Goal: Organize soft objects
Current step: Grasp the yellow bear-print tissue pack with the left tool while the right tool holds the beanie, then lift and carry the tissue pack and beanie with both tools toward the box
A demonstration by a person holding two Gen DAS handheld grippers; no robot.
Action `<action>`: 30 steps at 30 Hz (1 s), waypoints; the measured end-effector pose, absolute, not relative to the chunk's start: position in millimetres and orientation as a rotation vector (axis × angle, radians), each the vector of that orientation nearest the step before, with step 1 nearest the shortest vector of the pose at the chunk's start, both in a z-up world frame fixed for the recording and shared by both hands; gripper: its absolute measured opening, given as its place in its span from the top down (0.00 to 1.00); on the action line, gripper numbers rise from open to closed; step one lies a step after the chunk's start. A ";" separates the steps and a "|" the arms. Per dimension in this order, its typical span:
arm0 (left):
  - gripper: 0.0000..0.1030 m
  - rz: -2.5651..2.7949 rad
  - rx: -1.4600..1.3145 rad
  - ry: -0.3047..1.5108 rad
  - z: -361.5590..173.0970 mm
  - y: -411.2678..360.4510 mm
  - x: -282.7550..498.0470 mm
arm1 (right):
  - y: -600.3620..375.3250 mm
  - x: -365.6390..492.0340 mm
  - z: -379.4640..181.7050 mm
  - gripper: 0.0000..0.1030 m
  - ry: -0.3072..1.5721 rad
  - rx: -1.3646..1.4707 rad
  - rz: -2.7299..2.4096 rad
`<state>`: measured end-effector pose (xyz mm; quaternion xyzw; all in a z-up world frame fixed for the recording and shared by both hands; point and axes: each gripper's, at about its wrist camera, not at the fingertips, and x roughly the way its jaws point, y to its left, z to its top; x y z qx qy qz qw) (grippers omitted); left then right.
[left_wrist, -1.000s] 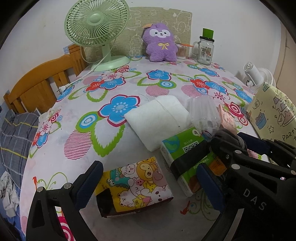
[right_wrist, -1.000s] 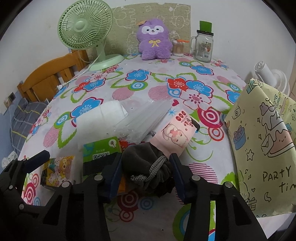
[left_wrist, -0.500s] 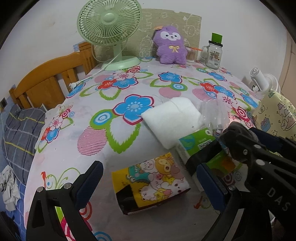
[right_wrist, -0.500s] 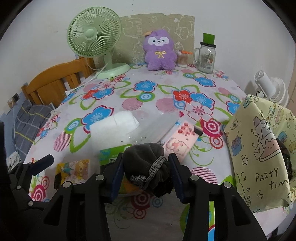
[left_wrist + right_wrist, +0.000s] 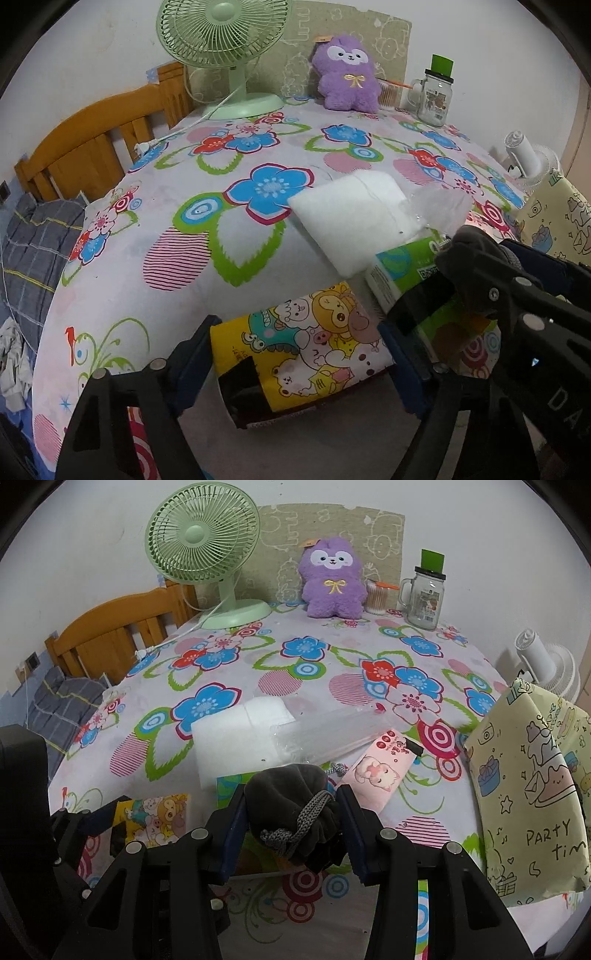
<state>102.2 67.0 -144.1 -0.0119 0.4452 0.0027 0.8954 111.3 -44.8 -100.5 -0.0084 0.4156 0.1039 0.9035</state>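
You are working in a home, likely a bedroom corner. The table (image 5: 332, 672) wears a flowered cloth; behind it, against the wall, stand a green desk fan (image 5: 207, 554), a purple plush toy (image 5: 332, 579) and a glass mug jar (image 5: 424, 598). Left of the table you see a wooden bed frame (image 5: 92, 147) with checked bedding (image 5: 33, 243).

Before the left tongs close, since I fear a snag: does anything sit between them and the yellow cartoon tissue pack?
Nothing visible does. The closing left tongs already straddle the yellow cartoon tissue pack; the green tissue pack lies outside, beside the right finger.
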 end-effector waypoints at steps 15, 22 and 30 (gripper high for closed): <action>0.18 -0.006 -0.030 0.871 -126.1 57.2 92.5 | -53.9 101.0 -95.1 0.51 0.847 0.000 0.222; 0.18 -0.007 -0.021 0.844 -113.5 49.7 84.2 | -62.6 90.4 -84.8 0.51 0.822 0.014 0.226; 0.18 -0.007 -0.002 0.807 -97.5 38.7 74.2 | -73.3 78.7 -71.4 0.51 0.791 0.035 0.230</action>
